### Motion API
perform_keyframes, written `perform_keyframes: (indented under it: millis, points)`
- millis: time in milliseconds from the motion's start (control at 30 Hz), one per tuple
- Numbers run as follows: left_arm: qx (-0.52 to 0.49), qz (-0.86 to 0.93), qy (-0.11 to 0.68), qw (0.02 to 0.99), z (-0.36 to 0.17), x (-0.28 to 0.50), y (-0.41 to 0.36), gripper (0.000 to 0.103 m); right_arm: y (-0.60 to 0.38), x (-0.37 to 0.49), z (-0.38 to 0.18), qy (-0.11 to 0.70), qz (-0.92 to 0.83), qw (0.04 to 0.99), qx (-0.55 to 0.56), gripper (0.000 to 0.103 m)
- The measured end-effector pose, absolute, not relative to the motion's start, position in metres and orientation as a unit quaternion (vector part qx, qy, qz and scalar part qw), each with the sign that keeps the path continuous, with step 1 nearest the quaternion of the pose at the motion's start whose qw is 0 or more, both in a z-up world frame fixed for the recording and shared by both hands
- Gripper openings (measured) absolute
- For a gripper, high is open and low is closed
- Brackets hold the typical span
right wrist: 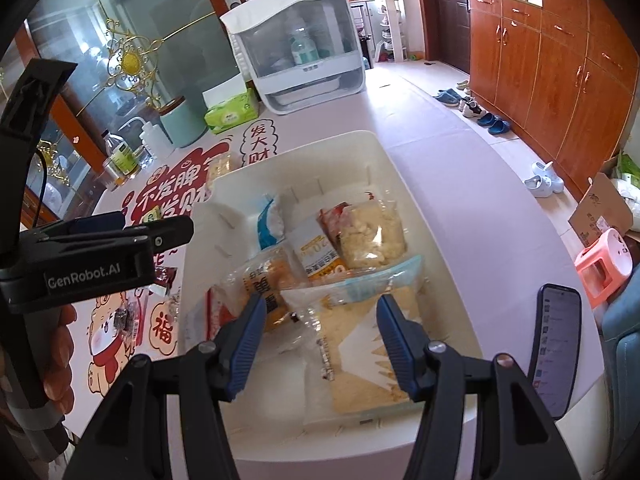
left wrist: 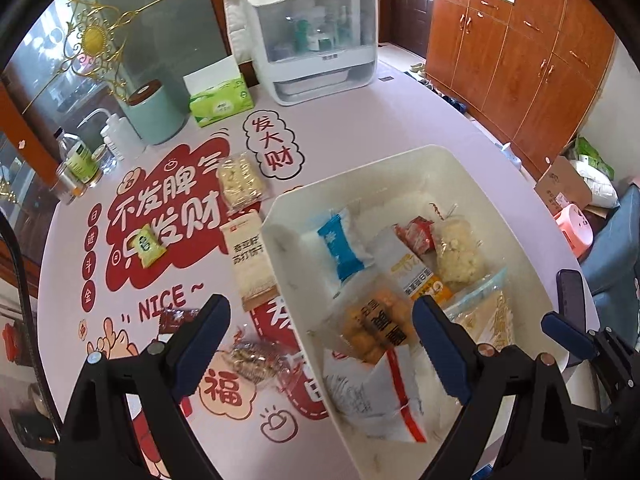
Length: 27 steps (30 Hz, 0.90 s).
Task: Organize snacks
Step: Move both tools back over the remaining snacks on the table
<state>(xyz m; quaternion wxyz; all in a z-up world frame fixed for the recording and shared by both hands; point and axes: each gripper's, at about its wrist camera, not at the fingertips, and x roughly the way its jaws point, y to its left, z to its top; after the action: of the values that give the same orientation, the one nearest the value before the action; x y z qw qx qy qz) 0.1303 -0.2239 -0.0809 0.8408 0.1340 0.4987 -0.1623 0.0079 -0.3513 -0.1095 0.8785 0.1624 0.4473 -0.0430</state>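
Note:
A white bin point(left wrist: 472, 168) point(right wrist: 304, 148) on the table holds several snack packets, among them a blue one point(left wrist: 340, 248) and a large cracker bag point(right wrist: 360, 344). Loose snacks lie on the table to its left: a cracker pack point(left wrist: 240, 180), a tan box point(left wrist: 252, 260), a small green packet point(left wrist: 146, 246), a nut bar point(left wrist: 252, 360) and a dark red wrapper point(left wrist: 176, 318). My left gripper point(left wrist: 320, 320) is open and empty over the bin's left wall. My right gripper point(right wrist: 320, 316) is open and empty above the cracker bag.
A white cabinet box point(left wrist: 312, 40), tissue pack point(left wrist: 220, 100), teal canister point(left wrist: 156, 116) and bottles point(left wrist: 80, 160) stand at the table's far side. A phone point(right wrist: 556, 344) lies right of the bin near the table edge. Wooden cupboards point(right wrist: 560, 60) line the right wall.

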Motion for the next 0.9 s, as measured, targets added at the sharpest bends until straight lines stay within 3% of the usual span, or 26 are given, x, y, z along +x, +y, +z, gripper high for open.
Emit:
perform_keyframes:
  millis: [433,900]
  points:
    - [0.125,-0.141,0.494,0.849,-0.070,0.117,-0.167,0.092,-0.313,0.018,-0.099,0.448,-0.018,0.882,0.144,0.058]
    - [0.108,-0.078,0.483,0.865,-0.050,0.149,-0.049,0.092,-0.243,0.056,-0.077,0.449,0.026,0.887,0.104,0.058]
